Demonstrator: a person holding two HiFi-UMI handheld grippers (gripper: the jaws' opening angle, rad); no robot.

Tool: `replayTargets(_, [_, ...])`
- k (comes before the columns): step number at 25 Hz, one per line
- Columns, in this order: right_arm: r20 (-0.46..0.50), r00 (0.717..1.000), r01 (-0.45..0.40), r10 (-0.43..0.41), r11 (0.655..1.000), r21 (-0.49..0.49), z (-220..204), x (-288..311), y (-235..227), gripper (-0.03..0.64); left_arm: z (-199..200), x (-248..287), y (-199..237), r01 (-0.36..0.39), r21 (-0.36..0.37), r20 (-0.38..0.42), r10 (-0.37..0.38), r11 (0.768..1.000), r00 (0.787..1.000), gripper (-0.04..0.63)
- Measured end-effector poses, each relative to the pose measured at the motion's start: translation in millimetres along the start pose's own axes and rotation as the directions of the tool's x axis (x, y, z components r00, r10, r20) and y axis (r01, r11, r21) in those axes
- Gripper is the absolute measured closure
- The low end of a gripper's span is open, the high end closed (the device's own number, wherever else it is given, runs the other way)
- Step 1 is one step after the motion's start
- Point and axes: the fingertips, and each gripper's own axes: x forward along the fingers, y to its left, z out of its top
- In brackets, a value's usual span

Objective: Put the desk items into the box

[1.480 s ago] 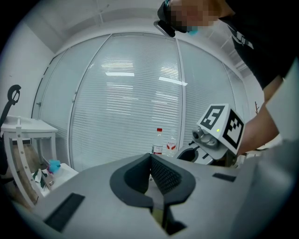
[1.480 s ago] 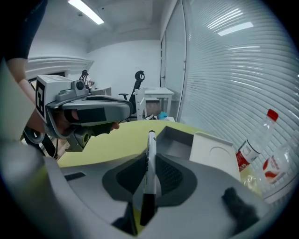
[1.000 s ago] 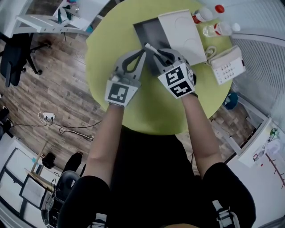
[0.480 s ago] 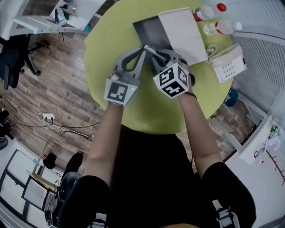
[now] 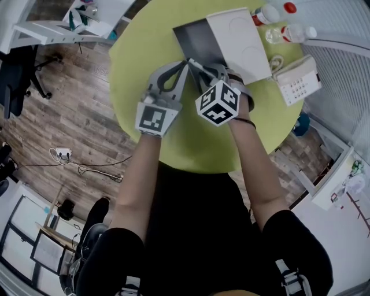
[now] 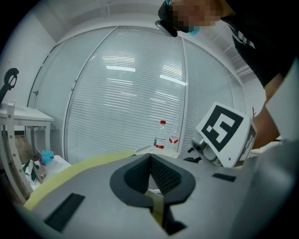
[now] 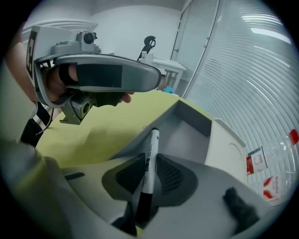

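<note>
An open grey box (image 5: 193, 40) with its white lid (image 5: 240, 40) leaning alongside stands at the far side of the round green table (image 5: 139, 63). My right gripper (image 5: 203, 70) is shut on a white marker pen (image 5: 194, 62) with black ends. The pen's tip reaches over the box's near edge. In the right gripper view the pen (image 7: 149, 154) lies between the pads of the right gripper (image 7: 150, 163) and points at the box (image 7: 187, 133). My left gripper (image 5: 184, 67) hovers just left of it, shut, holding nothing. The left gripper (image 6: 150, 158) shows its pads met at the tips.
A white desk phone (image 5: 296, 82) and a coiled cord (image 5: 273, 65) lie right of the box. Two plastic bottles (image 5: 272, 16) stand behind the lid. Bare green tabletop extends left of the box to the table's edge.
My right gripper has shifted a little left and turned, carrying the pen closer to the box's near edge. The left gripper has stayed put.
</note>
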Motion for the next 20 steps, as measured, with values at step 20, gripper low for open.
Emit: replayTargets(20, [-0.074,0.997,-0.035,0.035,0.999,-0.008,-5,6,7,0.522,-15,-3,2,-0.002,0.026,-0.049,0.003,1.000,0.999,0.583])
